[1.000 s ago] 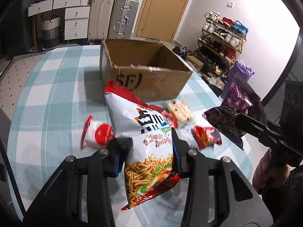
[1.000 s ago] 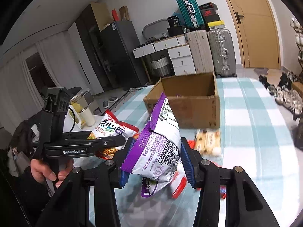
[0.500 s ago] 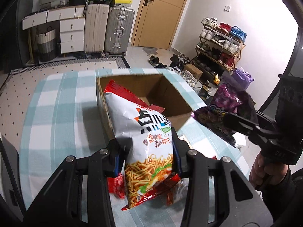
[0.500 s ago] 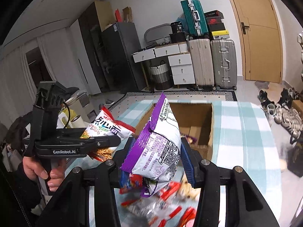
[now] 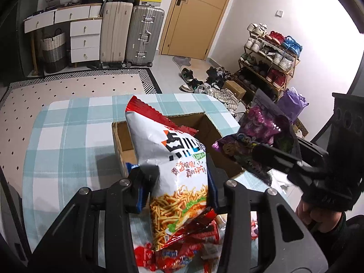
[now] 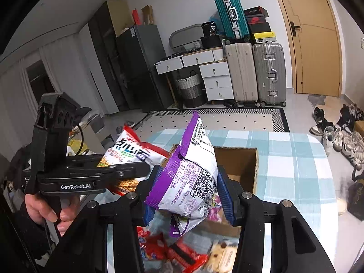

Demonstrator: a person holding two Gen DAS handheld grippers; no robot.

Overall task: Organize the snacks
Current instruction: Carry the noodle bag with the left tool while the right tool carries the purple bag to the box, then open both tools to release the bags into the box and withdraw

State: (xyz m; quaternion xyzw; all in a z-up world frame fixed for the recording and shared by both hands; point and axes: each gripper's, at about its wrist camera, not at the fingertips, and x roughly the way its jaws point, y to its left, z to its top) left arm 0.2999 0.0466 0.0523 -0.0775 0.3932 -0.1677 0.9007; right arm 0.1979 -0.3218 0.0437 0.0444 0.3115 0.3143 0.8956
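Above the near edge of the table with the blue-and-white checked cloth point(image 5: 68, 141), both grippers carry a snack toward the open brown cardboard box point(image 5: 204, 125). The left gripper point(image 5: 175, 193) is clamped on the white and red crinkled bag of fried noodle sticks point(image 5: 173, 157), its long axis standing almost upright between the pads. The right gripper point(image 6: 188, 195) is clamped on the purple and white foil snack bag point(image 6: 193, 170), also upright. The box lies straight ahead of and below both pairs of jaws, and the left bag seems slightly nearer to the opening (this is my judgement from the two views). Loose red packets point(image 5: 182, 250) lie on the cloth under the grippers. Compared with one second ago, the box sits lower in both views and its inside is more visible, while the loose snacks have slid to the bottom edge; both grips look unchanged.
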